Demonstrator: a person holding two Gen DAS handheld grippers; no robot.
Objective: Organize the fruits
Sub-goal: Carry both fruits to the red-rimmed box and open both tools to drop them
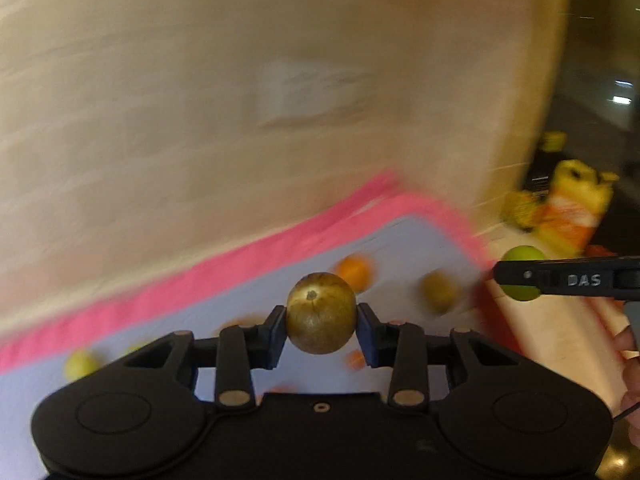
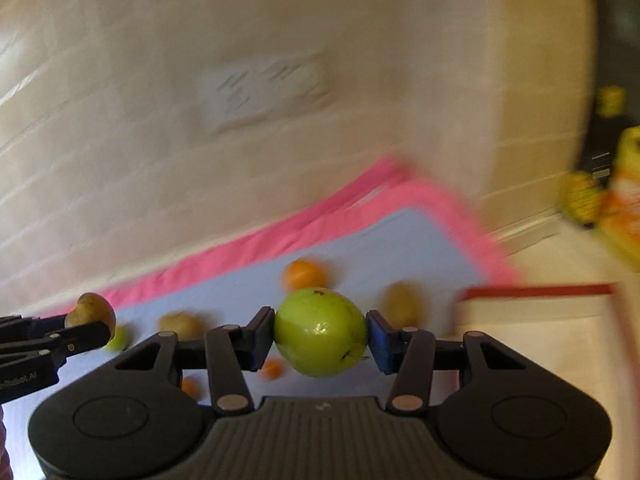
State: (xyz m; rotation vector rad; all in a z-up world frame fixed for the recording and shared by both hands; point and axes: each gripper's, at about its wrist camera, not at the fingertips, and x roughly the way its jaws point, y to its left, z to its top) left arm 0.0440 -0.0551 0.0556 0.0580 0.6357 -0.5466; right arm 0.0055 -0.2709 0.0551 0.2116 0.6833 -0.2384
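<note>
Grippers (image 1: 321,316) (image 2: 320,334) clamp round brown fruit (image 1: 321,313), glossy green apple (image 2: 321,331).

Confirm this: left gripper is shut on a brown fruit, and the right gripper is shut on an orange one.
Wrong on the right gripper: the right wrist view shows it shut on a green apple, not an orange fruit. The left gripper is indeed shut on the brown fruit.
</note>
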